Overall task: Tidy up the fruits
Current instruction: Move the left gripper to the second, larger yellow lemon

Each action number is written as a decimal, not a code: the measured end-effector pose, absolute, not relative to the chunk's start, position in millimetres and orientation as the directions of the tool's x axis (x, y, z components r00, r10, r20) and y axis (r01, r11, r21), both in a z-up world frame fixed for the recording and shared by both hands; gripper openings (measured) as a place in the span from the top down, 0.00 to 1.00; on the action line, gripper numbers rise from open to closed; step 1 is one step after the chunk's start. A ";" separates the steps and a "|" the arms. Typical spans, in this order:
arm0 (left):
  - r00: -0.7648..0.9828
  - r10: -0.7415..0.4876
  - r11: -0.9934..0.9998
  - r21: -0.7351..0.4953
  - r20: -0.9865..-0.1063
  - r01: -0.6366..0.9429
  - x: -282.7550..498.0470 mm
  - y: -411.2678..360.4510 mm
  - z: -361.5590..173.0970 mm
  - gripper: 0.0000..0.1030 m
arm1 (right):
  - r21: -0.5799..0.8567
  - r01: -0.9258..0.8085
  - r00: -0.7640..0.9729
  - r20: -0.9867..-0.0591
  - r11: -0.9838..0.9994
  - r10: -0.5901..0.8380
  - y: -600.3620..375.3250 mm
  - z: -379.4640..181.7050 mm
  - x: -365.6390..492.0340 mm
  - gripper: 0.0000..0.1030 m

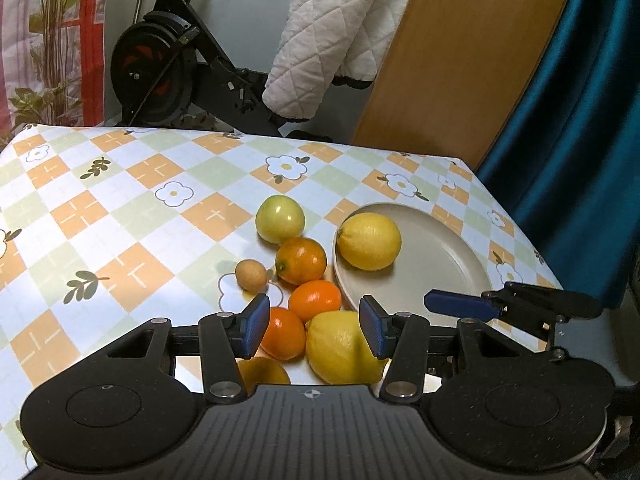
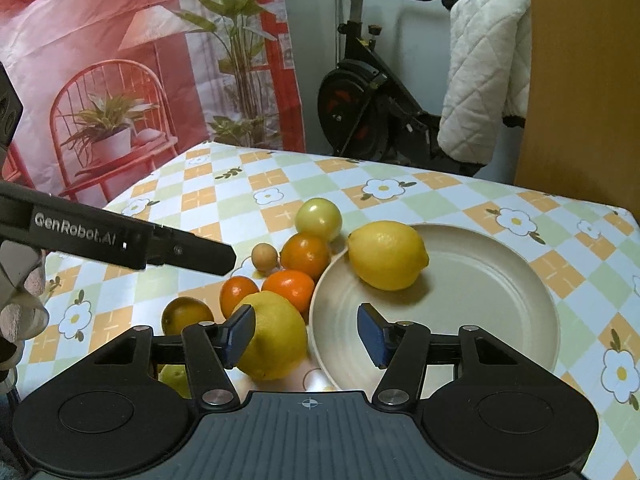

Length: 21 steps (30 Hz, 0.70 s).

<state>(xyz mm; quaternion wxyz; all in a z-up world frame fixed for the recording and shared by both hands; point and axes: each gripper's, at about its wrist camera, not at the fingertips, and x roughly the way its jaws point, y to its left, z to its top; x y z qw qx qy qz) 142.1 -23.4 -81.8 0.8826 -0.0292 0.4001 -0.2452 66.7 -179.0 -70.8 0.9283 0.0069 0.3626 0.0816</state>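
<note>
A beige plate (image 1: 440, 264) (image 2: 480, 280) holds one lemon (image 1: 369, 241) (image 2: 387, 254) at its left rim. Beside the plate on the table lie a green apple (image 1: 280, 218) (image 2: 319, 218), three oranges (image 1: 301, 260) (image 2: 305, 255), a small brown fruit (image 1: 251, 275) (image 2: 264, 256), a second lemon (image 1: 340, 348) (image 2: 276, 336) and a yellowish fruit (image 2: 186, 314). My left gripper (image 1: 314, 330) is open, hovering over the second lemon and an orange (image 1: 284, 334). My right gripper (image 2: 306, 334) is open, empty, over the plate's left rim.
The table has a checked floral cloth (image 1: 120, 216). Its far edge faces an exercise bike (image 1: 168, 64) with a white quilted cover (image 1: 340, 36). A wooden board (image 1: 460, 60) and a teal curtain (image 1: 580, 120) stand at the right. The left gripper's arm (image 2: 120, 236) crosses the right wrist view.
</note>
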 end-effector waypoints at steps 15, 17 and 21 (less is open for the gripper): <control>0.534 -0.480 0.866 -0.277 -0.697 0.416 138.4 -20.4 -88.2 0.56 | 0.097 -0.192 0.694 -0.691 0.977 0.204 -167.6 -74.2 65.5 0.56; 0.531 -0.481 0.865 -0.278 -0.697 0.418 138.3 -20.5 -88.7 0.56 | 0.106 -0.189 0.688 -0.695 0.976 0.209 -167.8 -76.0 66.2 0.56; 0.525 -0.490 0.859 -0.281 -0.696 0.429 138.1 -21.5 -89.0 0.56 | 0.122 -0.189 0.680 -0.700 0.974 0.219 -168.9 -79.2 67.5 0.57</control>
